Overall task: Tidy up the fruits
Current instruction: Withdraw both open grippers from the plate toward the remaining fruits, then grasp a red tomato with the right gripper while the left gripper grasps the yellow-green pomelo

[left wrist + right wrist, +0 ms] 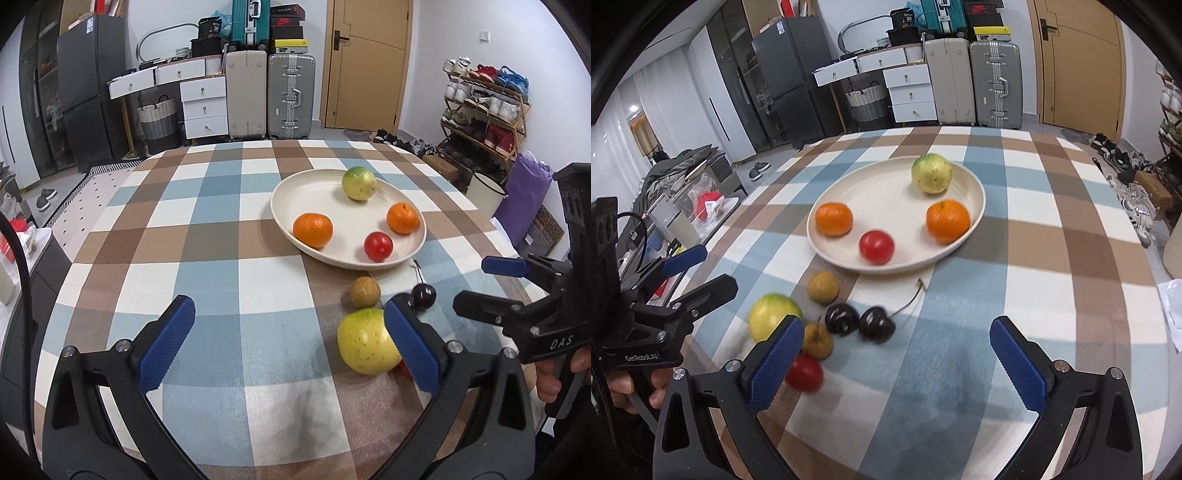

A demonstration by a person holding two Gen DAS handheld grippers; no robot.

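Note:
A cream plate (295, 192) (871, 192) on the checked tablecloth holds a green-yellow fruit (358, 183) (931, 174), two oranges (313, 229) (403, 218) and a red tomato (378, 246) (876, 246). In front of the plate lie a brown longan (365, 292) (823, 287), a second green-yellow fruit (364, 341) (772, 319), two dark cherries (842, 319) (876, 324), another brown fruit (818, 341) and a second red tomato (805, 373). My left gripper (288, 343) is open and empty, its right finger beside the green-yellow fruit. My right gripper (897, 365) is open and empty over the cloth.
The round table's edge (110, 192) curves off at the left and far side. Suitcases (291, 96), white drawers (205, 107), a fridge (88, 88) and a shoe rack (484, 107) stand beyond it. A white paper (1171, 306) lies at the table's right edge.

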